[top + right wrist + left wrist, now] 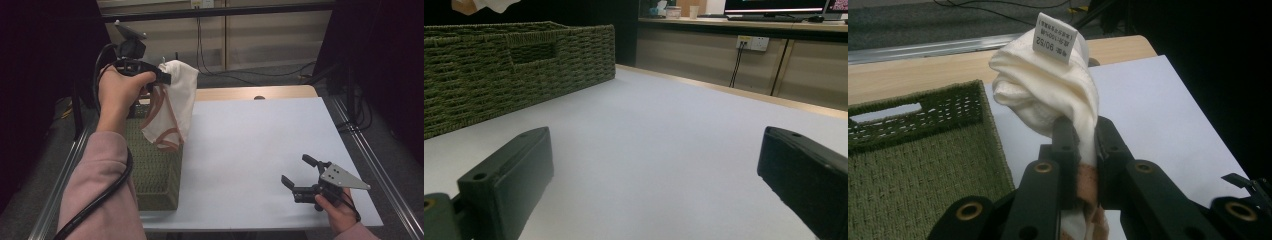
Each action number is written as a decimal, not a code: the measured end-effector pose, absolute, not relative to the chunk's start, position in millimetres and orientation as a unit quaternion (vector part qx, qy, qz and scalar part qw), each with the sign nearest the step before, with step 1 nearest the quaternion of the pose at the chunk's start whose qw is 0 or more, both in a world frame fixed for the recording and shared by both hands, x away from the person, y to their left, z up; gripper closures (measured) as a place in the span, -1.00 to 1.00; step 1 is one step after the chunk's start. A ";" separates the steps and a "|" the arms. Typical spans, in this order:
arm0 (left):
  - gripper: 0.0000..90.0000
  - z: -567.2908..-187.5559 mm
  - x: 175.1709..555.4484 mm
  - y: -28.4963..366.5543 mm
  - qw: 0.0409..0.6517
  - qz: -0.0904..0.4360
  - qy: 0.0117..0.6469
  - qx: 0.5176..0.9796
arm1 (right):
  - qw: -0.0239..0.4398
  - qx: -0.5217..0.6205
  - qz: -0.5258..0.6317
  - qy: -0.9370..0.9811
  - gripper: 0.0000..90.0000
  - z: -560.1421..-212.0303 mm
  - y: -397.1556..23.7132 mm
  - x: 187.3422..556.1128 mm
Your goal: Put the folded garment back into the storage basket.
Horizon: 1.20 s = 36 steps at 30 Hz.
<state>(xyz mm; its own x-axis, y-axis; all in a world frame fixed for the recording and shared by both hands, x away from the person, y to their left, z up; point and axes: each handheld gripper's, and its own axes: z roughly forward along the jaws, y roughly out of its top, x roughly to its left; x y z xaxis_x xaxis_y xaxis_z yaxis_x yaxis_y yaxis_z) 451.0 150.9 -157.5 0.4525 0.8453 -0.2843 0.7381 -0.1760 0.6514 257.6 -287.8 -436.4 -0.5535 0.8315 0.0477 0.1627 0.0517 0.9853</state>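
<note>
High view: my left gripper (162, 77) is raised above the far end of the green woven basket (155, 175), jaws clamped on a cream garment (172, 102) with brownish-pink trim. The cloth hangs free from the grip, its lower edge just over the basket's far right rim, not resting on anything that I can see.

Left gripper view: my two black jaws are closed tight on a bunched fold of the garment (1048, 92); a white size label (1054, 31) sticks up from the top of the bundle. The basket (913, 165) lies below and to the left of my jaws, and what I can see of its floor is bare. The white table sheet (1158, 115) lies on the other side of the basket's rim.

Right gripper (300, 187): low over the white sheet, well away from the basket on its right side, jaws spread wide with nothing between them. Right gripper view confirms it: both jaws far apart, bare sheet (659, 150) between, the basket (514, 65) ahead and left.

Judgement: the step in hand looks like carrying the garment out of the basket toward the open sheet. Next move calls for swinging the cloth clear of the basket rim, lowering it onto the sheet, and probably bringing the right gripper in to catch a free edge. Risk: the trim may snag on the weave.
</note>
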 end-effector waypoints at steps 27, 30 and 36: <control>0.83 -156.5 444.6 180.0 0.380 0.077 0.534 0.751 | 0.290 0.378 0.573 0.666 -0.98 -435.7 -288.4 256.3; 0.83 -158.3 444.9 183.0 0.382 0.081 0.537 0.747 | 0.292 0.376 0.573 0.667 -0.98 -435.5 -288.5 256.6; 0.83 -160.9 445.0 191.4 0.381 0.083 0.539 0.747 | 0.283 0.383 0.577 0.664 -0.98 -435.8 -286.6 255.5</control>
<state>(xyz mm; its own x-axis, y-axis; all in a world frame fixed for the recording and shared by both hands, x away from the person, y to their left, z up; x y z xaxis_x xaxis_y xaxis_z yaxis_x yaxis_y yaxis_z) 445.0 191.4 -160.9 0.4060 0.8679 -0.2861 0.7416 -0.1300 0.6581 255.5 -286.6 -435.8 -0.5468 0.8347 0.0662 0.1823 0.0415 0.9824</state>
